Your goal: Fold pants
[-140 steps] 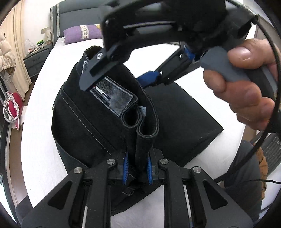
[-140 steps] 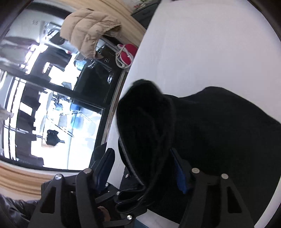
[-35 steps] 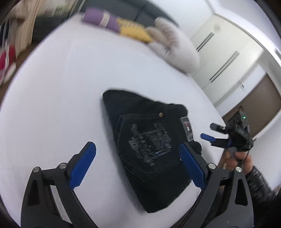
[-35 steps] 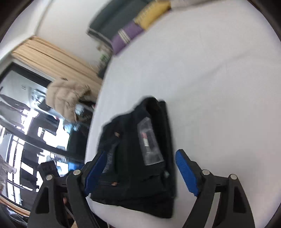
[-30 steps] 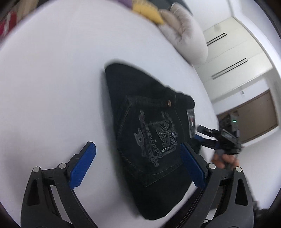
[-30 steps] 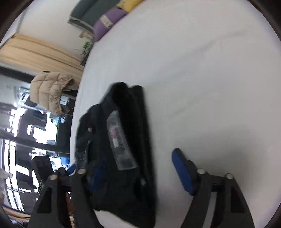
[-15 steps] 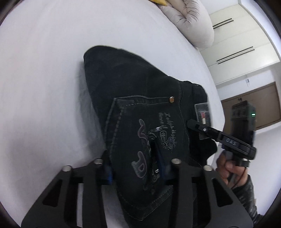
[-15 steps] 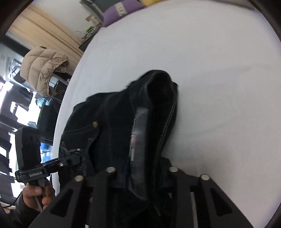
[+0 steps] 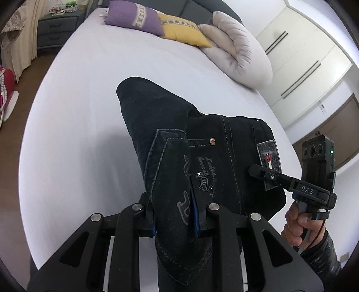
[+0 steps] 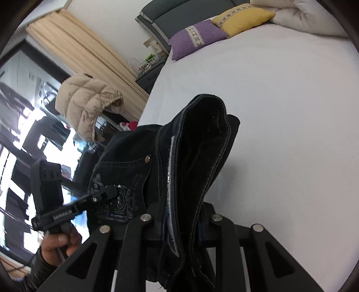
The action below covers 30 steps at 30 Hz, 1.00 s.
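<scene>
Folded black denim pants point(image 9: 224, 143) with a silver-printed back pocket lie on a white bed point(image 9: 78, 112), their near end raised off the sheet. My left gripper point(image 9: 174, 215) is closing, and its blue pads press on the pocket corner. My right gripper point(image 10: 181, 226) is shut on the waistband fold point(image 10: 202, 139), which stands up between its fingers. In the left wrist view the right gripper point(image 9: 260, 173) reaches the leather patch from the right, with a hand point(image 9: 298, 226) on its grip. The right wrist view has the left gripper point(image 10: 107, 194) at the pocket.
Purple point(image 9: 132, 16) and yellow point(image 9: 181, 29) cushions and a rolled white duvet point(image 9: 237, 49) lie at the bed's head. A grey nightstand point(image 9: 56, 31) stands left of the bed. A beige puffer jacket point(image 10: 85, 98) hangs by the curtain. White wardrobe doors point(image 9: 303, 56) fill the right wall.
Both grippers went from wide open above the pants to closed on their near edge, one at each side. They have since lifted that edge off the bed.
</scene>
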### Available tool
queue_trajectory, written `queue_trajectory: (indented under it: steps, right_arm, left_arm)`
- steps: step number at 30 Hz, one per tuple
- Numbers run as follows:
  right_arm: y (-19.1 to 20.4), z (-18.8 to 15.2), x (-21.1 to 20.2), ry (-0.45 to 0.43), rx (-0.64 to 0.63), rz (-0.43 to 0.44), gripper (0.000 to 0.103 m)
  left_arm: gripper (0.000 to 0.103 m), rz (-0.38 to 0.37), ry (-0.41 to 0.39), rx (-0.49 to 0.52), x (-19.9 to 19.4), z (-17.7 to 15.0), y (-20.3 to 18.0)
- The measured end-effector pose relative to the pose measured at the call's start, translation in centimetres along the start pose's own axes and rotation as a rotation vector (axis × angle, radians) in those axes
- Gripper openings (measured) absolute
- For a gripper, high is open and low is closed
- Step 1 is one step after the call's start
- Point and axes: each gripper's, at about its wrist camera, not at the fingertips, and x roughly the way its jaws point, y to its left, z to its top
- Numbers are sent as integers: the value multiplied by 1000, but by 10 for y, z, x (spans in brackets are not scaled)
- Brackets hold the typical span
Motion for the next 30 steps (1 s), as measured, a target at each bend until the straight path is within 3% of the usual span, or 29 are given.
queue_trajectory:
  steps: [5,6,8,9,10,11,14,17,19,21,24,26,30]
  right_arm:
    - [-28,20,52,40,120,52,22]
    - [-39,20,62,56,153,50,26]
    - [-67,10,82,87,227,-10,45]
    - [-82,2,88,80,271,14,47]
    - [-93,-4,85,40,300,79,48]
    - [-101,-11,78,-10,317,146,48]
    - [-112,-20,66,-39,339,202,48]
    - [-112,-24,50,-59,359,157,55]
    - [-107,-29,32,-89,355,113,64]
    - [-95,-37,11,-122,311,62,65]
    - [-64,-50,-26,-183,204,-26,65]
    - [-37,-56,-55,-254,117,-72,65]
    - [28,-67,-119,-449,-41,-166,83]
  left_arm:
    - [20,-9,10,-53,22,20,51]
    - [20,-6,21,-68,29,20,61]
    - [24,17,72,-116,55,11,85]
    - [29,26,82,-139,64,6,94]
    - [35,21,75,-160,68,1,105]
    - [35,-2,57,-175,68,-4,113]
    - [36,-18,21,-166,63,-10,121]
    - [36,11,0,-156,54,-10,119]
    - [36,25,-31,-148,41,-14,110]
    - [43,68,-69,-126,18,-28,85]
    - [47,124,-199,-8,-28,-35,39]
    - [66,173,-321,81,-69,-47,3]
    - [99,263,-588,206,-148,-66,-72]
